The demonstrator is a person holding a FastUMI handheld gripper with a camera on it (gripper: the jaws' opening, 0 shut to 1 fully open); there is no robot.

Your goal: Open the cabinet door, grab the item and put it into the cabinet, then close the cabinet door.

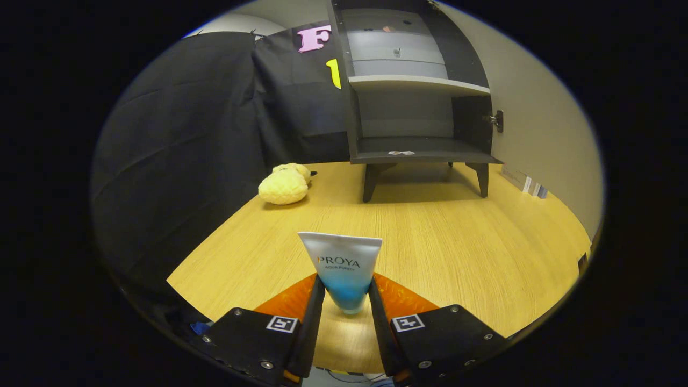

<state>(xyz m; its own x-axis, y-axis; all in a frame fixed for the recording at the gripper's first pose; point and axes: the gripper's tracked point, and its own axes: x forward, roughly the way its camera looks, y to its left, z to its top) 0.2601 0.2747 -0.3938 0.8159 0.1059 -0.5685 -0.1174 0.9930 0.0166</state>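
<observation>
Holding: we have the gripper (346, 301) clamped on the tube (344, 269), both fingers pressing its lower, narrow end from either side.
Tube position: it sits between the fingers, above the table (457, 252), well short of the cabinet (414, 107).
Tube axis: it runs upright, the wide flat crimp on top and the tapering end down between the fingertips.
Tube make: we judge it soft plastic, matte pale above and shading to glossy blue below; it should give a little under pressure.
Table: smooth light wood with fine grain, broad and rounded in this lens.
Toy: a yellow plush toy (285, 184) lies beyond the fingers to the left, nubbly and soft, apart from the cabinet's legs.
Key relation: the cabinet stands straight ahead and slightly right of the fingers, far across the table, its open front facing us.
Cabinet make: dark matte boards on short splayed legs, a pale shelf (416, 81) across the middle, a lower bay beneath it.
Door: already swung open; we see a hinge (497, 120) on the right side.
Next: we judge a forward carry into the lower bay.
</observation>
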